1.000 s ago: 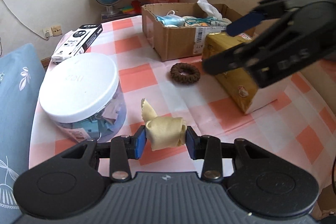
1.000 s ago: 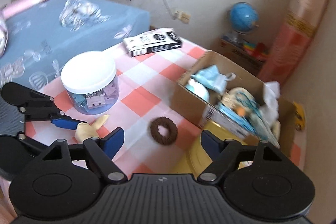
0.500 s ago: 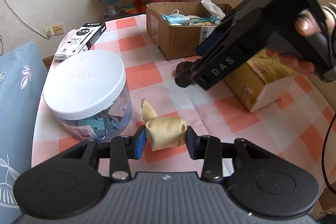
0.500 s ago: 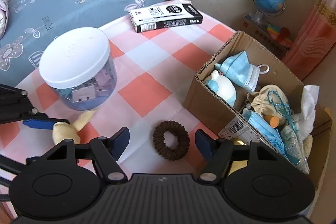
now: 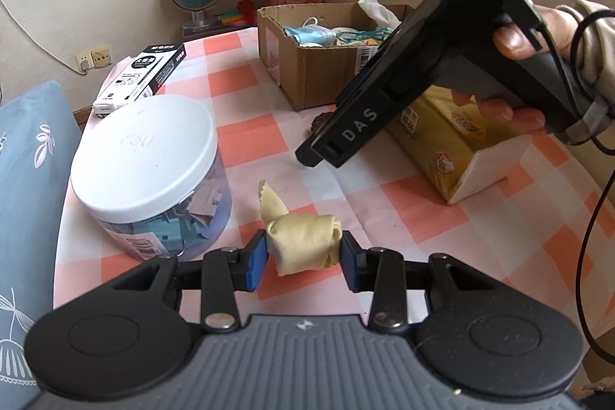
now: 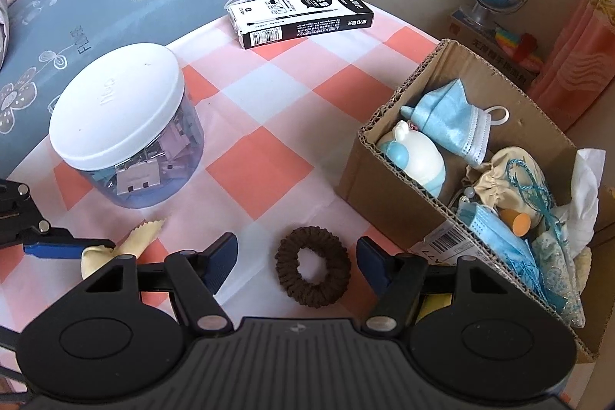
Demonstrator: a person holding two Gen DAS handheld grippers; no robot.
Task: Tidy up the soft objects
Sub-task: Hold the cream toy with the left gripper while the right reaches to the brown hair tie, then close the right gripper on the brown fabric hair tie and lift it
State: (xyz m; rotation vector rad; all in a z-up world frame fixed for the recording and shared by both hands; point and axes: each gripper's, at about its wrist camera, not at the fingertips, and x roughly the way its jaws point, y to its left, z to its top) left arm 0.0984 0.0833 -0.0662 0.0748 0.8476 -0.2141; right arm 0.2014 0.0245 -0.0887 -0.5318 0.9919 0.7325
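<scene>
checkered table (image 6: 269,156) | left gripper (image 5: 303,256) clamps soft, light cloth (image 5: 303,244) | right gripper (image 6: 296,256) unclenched astride squashy hair tie (image 6: 312,271); pinch across ring

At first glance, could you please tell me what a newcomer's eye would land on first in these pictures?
Probably the rolled yellow cloth pinched between the left gripper's fingers, low over the checked tablecloth. Next, the brown scrunchie lying flat between the right gripper's open fingers, untouched. Behind it to the right stands the cardboard box, crammed with masks and other soft things.
</scene>
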